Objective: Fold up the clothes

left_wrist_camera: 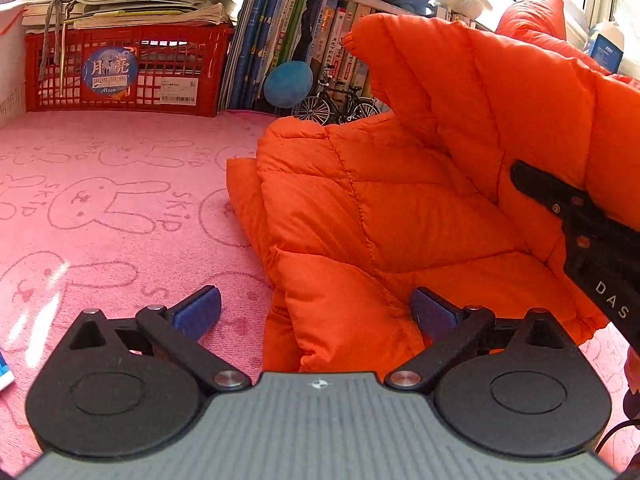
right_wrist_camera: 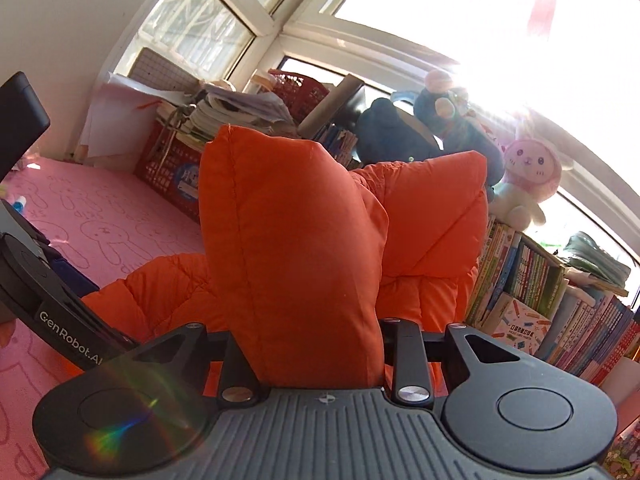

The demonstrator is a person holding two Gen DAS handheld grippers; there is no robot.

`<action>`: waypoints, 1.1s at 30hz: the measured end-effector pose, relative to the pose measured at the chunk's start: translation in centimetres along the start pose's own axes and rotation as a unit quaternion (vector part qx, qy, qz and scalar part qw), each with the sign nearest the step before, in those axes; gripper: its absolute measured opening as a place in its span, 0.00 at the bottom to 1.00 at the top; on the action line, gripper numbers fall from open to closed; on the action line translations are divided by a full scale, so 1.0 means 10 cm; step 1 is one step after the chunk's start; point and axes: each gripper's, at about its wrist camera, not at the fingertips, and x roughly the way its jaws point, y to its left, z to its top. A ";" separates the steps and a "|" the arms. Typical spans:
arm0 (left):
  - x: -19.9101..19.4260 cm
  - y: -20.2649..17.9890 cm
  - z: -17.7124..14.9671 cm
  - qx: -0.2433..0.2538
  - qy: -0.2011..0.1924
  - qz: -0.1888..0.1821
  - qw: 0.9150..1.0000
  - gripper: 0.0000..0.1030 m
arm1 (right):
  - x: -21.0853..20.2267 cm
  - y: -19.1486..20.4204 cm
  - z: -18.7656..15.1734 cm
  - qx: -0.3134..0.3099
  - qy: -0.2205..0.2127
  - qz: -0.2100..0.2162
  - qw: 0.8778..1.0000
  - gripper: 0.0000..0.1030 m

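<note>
Left wrist view, garment: an orange puffer jacket (left_wrist_camera: 400,208) lay partly on the pink rabbit-print blanket (left_wrist_camera: 100,208); one padded section was lifted up and over toward the right, the rest bunched in thick layers.
Left wrist view, left gripper (left_wrist_camera: 316,312): released, its blue pads spread wide; one pad over the blanket, the other at the jacket's near edge; nothing between them.
Left wrist view, backdrop: a red crate (left_wrist_camera: 128,72) and a row of books (left_wrist_camera: 280,32) stood behind, well apart from the jacket.
Right wrist view, right gripper (right_wrist_camera: 312,344): clenched on a fat fold of the jacket (right_wrist_camera: 288,240), which stood up tall in front of the lens; the fingertips themselves were hidden by fabric.
Risk: the slick, puffy filling could squeeze out of the pinch; the raised section would then flop back and spoil the fold.
Risk, second: with only one side held, the lower layers might drag and bunch on the blanket.
</note>
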 end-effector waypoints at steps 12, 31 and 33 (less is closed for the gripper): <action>-0.70 0.31 0.21 -0.093 -0.125 -0.006 0.988 0.98 | 0.08 0.31 -0.06 -0.074 0.004 0.006 0.997 0.36; 0.01 -0.78 0.91 0.137 -0.153 0.128 0.970 0.99 | 0.12 0.94 -0.10 -0.222 -0.008 0.027 0.975 0.45; 0.09 -0.74 0.84 0.147 -0.148 0.156 0.965 0.99 | 0.11 0.93 -0.11 -0.220 -0.009 0.029 0.975 0.46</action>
